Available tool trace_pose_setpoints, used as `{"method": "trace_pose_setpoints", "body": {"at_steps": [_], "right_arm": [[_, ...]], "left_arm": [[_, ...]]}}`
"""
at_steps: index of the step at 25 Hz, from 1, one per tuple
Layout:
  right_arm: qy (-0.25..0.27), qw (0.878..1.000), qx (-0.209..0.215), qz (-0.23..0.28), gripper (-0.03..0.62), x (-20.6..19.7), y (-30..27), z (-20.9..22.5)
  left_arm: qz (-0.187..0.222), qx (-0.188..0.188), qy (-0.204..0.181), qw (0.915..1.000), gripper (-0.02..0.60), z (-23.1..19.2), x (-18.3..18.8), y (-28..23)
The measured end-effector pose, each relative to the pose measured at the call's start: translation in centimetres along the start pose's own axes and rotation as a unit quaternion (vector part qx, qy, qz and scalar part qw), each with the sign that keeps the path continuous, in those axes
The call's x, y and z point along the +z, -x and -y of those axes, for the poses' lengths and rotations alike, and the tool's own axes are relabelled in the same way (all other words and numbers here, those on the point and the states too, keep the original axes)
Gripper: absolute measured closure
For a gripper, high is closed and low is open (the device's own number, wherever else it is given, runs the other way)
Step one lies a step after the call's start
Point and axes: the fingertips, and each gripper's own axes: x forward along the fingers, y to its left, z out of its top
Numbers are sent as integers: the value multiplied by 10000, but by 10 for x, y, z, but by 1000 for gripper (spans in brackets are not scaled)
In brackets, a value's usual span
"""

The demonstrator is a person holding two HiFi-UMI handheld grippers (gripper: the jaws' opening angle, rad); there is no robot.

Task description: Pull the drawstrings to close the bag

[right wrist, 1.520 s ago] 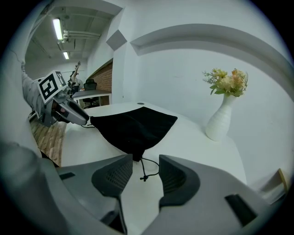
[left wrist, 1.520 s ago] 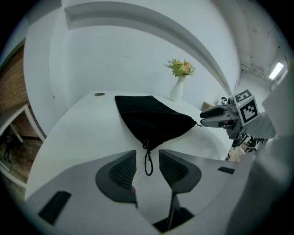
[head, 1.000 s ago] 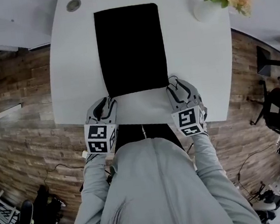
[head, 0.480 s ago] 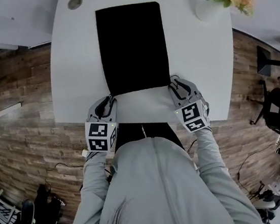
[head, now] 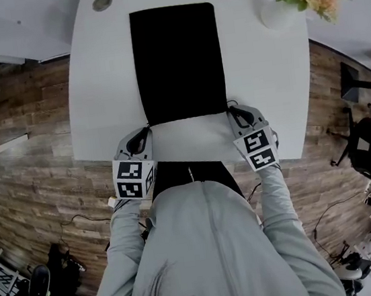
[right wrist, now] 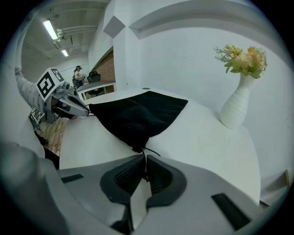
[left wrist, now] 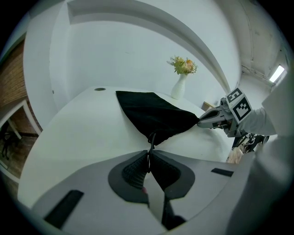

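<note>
Head view shows the bag lying flat, black and rectangular.

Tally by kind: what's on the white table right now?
bag: 1
drawstrings: 2
vase of flowers: 1
round cap: 1
total: 5

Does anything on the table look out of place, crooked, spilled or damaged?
Nothing stands out. The black bag lies straight on the white table, with no spill or tear visible, and the vase of flowers stands upright at the far right corner.
</note>
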Motion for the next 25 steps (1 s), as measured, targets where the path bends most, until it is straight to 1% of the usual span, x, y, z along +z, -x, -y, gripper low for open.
{"method": "trace_pose_setpoints", "body": {"at_steps": [3, 7, 11, 14, 18, 22, 25], "right_arm": [[-48, 10000, -83, -8, 565, 0, 1, 1], [-226, 9994, -217, 154, 565, 3, 7, 5], [-353, 9983, -364, 297, 565, 10, 16, 10], [-446, 9970, -455, 443, 566, 19, 23, 16], [-414, 9953, -590, 652, 566, 34, 37, 24], [-318, 9923, -795, 900, 566, 55, 55, 35], [-267, 9885, -970, 1133, 566, 72, 70, 44]], "left_arm": [[7, 13, 50, 10000, 552, -2, -1, 2], [23, 26, 68, 10000, 555, -4, 1, 2], [155, -17, 72, 9999, 555, -4, 9, 8], [317, -61, 53, 9995, 555, -1, 22, 12], [628, -65, 111, 9979, 557, -2, 46, 23], [1007, -71, 251, 9946, 557, -4, 76, 39], [1297, -7, 276, 9912, 557, -7, 100, 54]]}}
